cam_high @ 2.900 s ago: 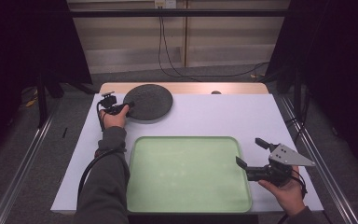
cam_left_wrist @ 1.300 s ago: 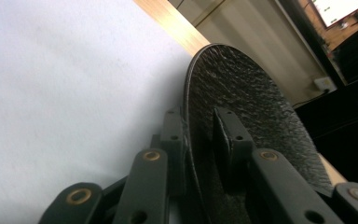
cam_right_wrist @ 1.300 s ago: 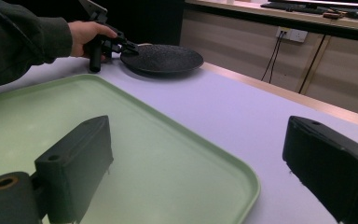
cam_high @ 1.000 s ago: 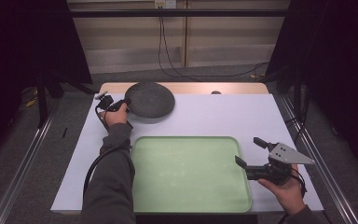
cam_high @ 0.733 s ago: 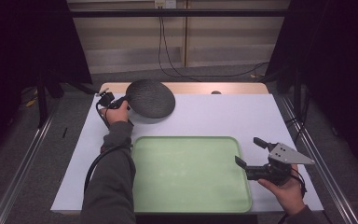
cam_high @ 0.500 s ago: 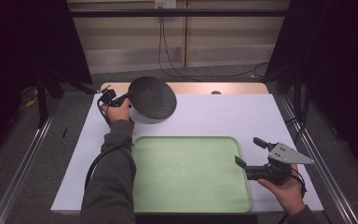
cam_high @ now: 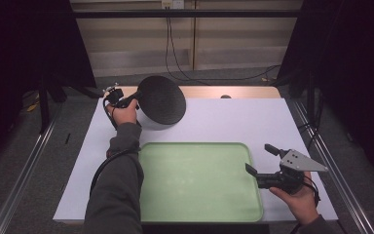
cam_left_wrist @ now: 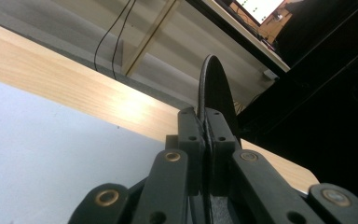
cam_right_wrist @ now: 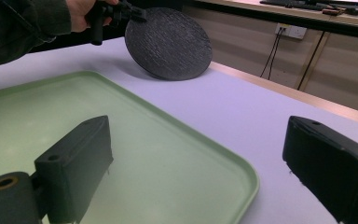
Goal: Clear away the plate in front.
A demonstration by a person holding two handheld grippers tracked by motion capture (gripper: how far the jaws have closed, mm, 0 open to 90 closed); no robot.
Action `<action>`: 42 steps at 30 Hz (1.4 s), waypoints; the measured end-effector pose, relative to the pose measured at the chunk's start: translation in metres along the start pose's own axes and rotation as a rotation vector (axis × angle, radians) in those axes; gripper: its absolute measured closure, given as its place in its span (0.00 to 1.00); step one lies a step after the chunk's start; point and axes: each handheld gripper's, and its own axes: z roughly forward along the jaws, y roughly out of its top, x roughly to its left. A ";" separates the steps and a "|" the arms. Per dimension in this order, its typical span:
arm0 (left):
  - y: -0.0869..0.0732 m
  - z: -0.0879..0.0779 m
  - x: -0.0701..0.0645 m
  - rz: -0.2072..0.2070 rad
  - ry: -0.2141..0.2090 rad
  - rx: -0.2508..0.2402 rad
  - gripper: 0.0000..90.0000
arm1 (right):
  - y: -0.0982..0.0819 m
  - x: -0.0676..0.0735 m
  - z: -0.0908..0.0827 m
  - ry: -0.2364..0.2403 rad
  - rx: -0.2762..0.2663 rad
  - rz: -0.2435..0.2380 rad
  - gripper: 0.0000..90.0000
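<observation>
A round black textured plate (cam_high: 160, 100) stands steeply tilted at the back left of the white table, its lower edge resting on the surface. My left gripper (cam_high: 134, 96) is shut on the plate's raised left rim. In the left gripper view the jaws (cam_left_wrist: 204, 122) pinch the thin rim of the plate (cam_left_wrist: 213, 86) edge-on. A pale green tray (cam_high: 199, 180) lies flat at the front middle, with nothing on it. My right gripper (cam_high: 258, 158) hovers open over the tray's right edge. In the right gripper view its jaws (cam_right_wrist: 205, 142) stand wide apart over the tray (cam_right_wrist: 121, 135), with the plate (cam_right_wrist: 168, 44) beyond.
The white tabletop (cam_high: 243, 122) ends at the back in a wooden strip (cam_high: 243, 91), where a small dark object (cam_high: 225, 96) sits. Cables hang from a wall socket behind the table. Metal rails run along the floor on both sides.
The left gripper has lifted the plate's left rim, tipping the plate from flat on the table to steeply tilted. The right gripper has stayed still and open.
</observation>
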 end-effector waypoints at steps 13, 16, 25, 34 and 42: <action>0.007 0.002 -0.009 -0.064 -0.042 0.064 0.95 | 0.000 -0.001 -0.001 -0.004 -0.009 0.008 0.09; 0.008 0.001 -0.010 -0.078 -0.046 0.070 0.95 | 0.000 -0.001 -0.001 -0.002 -0.009 0.005 0.09; 0.014 -0.001 -0.012 -0.098 -0.080 0.100 0.95 | 0.000 0.000 -0.001 -0.005 -0.012 0.007 0.09; 0.017 -0.003 -0.019 -0.087 -0.107 0.147 0.95 | 0.000 0.000 -0.001 -0.006 -0.011 0.005 0.09; 0.023 -0.006 -0.026 -0.064 -0.141 0.171 0.95 | 0.001 -0.001 -0.001 -0.005 -0.017 0.007 0.08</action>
